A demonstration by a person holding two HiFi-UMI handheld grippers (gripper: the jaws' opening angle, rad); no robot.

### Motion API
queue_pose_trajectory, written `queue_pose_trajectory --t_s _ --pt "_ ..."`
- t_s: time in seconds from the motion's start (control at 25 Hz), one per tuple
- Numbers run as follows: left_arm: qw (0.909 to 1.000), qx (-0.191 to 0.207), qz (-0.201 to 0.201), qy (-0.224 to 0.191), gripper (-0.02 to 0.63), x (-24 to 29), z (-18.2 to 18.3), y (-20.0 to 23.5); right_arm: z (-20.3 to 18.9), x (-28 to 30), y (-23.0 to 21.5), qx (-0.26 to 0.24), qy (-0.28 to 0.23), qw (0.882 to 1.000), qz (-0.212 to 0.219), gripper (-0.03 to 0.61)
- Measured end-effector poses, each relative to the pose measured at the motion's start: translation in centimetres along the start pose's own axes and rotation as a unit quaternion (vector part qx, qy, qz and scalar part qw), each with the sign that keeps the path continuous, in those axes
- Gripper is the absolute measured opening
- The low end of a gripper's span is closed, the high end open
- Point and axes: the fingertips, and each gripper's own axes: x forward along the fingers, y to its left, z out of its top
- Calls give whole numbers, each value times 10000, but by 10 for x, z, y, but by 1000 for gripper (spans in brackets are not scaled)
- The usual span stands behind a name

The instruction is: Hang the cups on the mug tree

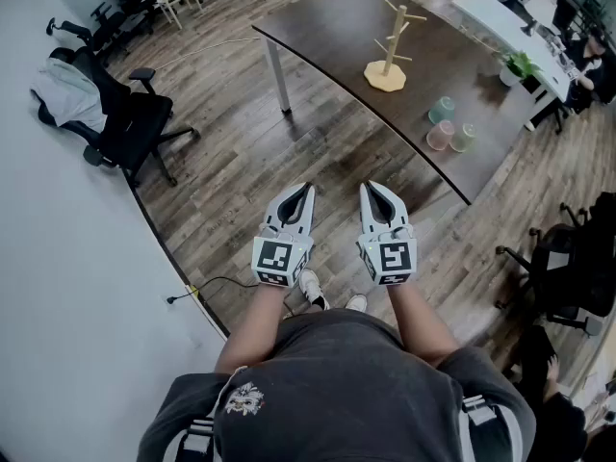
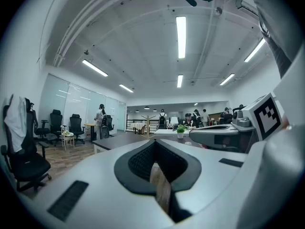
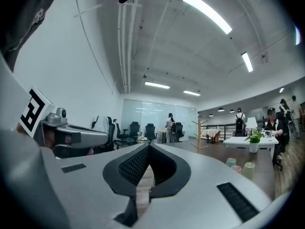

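Both pairs of jaws are clenched on nothing. The left gripper [image 1: 306,190] and right gripper [image 1: 369,188] have yet to take the cups [image 1: 440,136]. These are tinted and translucent, likely light, stiff and slick, best pinched across a wall near the rim. Both grippers point level, side by side, forearms tucked. The cups stand on the table [image 1: 327,27] at 2 o'clock, with the mug tree [image 1: 388,54] at 1 o'clock.

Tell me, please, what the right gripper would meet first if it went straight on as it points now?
Nothing close: floor lies ahead of the right gripper. Further on, probably the dark table's near edge, left of the mug tree; height unclear.
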Motion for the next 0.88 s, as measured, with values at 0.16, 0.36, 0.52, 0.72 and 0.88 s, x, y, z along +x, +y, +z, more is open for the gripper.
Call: queue_pose_trajectory --t_s 0.16,0.36,0.52,0.72,0.88 --pt "10000 18 2 37 0 1 -3 -8 -5 -7 -7 31 9 10000 -32 25" --pt "9996 -194 82 184 0 1 -14 -2 -14 -3 -10 289 141 9995 14 25" --pt "9996 -199 119 190 0 6 -17 12 -10 8 -12 392 34 9992 14 25" --pt "9998 -74 9 162 0 13 -11 29 -8 25 -7 448 14 9990 24 25" --pt "9998 -96 -141 132 0 21 -11 47 -8 41 -3 464 21 9989 -105 25"
